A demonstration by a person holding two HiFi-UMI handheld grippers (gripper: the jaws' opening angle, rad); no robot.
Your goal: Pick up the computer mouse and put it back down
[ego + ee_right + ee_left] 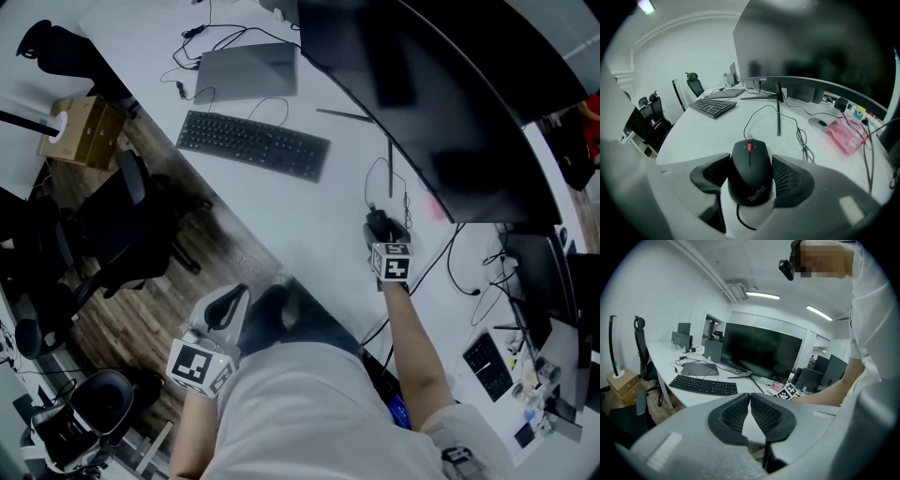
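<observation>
The black computer mouse with a red scroll wheel sits between the jaws of my right gripper, whose pads press on both its sides. In the head view the mouse is on the white desk in front of the curved monitor, at the tip of my right gripper. I cannot tell whether it rests on the desk or hangs just above it. My left gripper is shut on nothing. It is held off the desk's near edge, over the floor, as the left gripper in the head view shows.
A black keyboard and a closed grey laptop lie at the far left of the desk. The big curved monitor spans the back. Loose cables and a pink packet lie right of the mouse. Office chairs and a cardboard box stand beside the desk.
</observation>
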